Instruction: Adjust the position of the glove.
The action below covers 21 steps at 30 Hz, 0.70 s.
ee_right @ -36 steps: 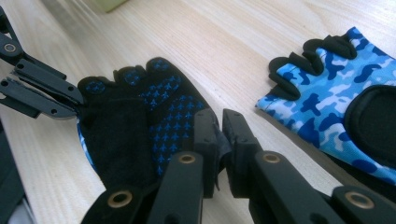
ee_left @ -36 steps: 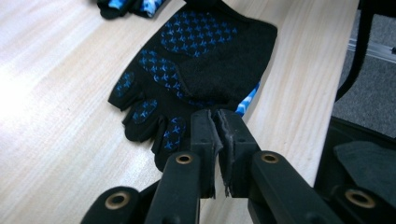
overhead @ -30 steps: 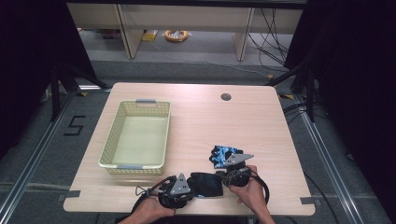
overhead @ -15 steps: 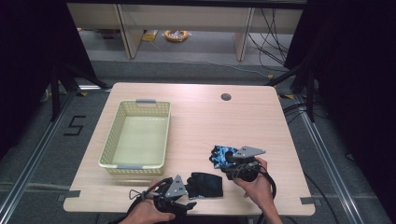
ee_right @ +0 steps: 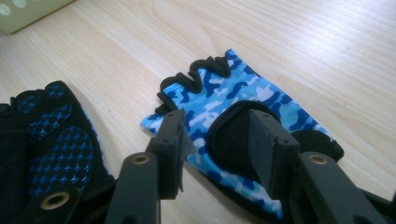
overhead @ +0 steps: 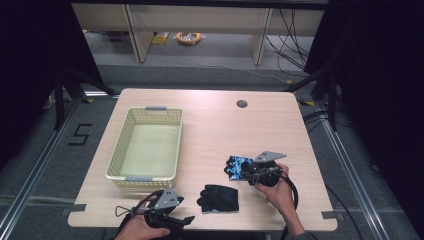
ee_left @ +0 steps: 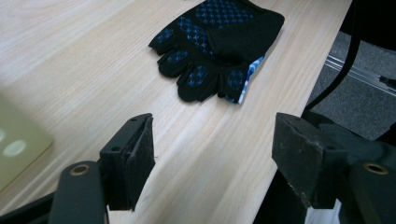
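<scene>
since half a second ago the left gripper (overhead: 184,220) has slid a little further left along the near edge of the table (overhead: 210,125), away from the black glove (overhead: 219,198), which lies flat palm-up where it was; its jaws are spread wide with nothing between them. the right gripper (overhead: 239,169) has stayed at the blue camouflage glove (ee_right: 243,112), its jaws partly apart and straddling the glove's wrist strap, not yet pinching it. the yellow basket (overhead: 146,150) has not moved.
</scene>
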{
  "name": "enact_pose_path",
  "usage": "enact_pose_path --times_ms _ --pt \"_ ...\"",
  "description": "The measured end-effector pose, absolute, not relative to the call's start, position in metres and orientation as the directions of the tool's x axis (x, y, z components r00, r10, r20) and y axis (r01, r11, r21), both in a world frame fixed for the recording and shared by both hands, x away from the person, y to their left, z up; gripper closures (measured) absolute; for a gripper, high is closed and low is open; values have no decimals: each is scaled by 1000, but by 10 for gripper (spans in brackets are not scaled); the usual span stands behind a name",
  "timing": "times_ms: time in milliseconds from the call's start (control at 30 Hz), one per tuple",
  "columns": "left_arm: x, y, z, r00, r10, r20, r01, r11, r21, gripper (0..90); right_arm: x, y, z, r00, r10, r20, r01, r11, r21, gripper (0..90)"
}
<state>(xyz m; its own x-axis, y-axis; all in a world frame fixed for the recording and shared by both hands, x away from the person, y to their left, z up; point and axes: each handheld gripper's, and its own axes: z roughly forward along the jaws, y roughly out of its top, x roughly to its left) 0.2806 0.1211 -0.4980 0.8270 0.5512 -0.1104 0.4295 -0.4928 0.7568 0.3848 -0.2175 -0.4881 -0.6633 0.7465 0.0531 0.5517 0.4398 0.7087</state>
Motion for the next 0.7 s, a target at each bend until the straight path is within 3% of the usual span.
enact_pose_path --times_ms 600,633,700 --pt "279 133 -507 819 561 -125 446 -484 753 276 396 -213 -503 -677 729 106 599 461 655 673" --pt "279 133 -508 813 567 -133 458 -481 748 276 395 -213 -502 -671 733 112 609 458 648 726" --pt "281 135 -507 826 554 -107 434 -503 747 276 395 -213 -502 -670 735 109 610 460 645 748"
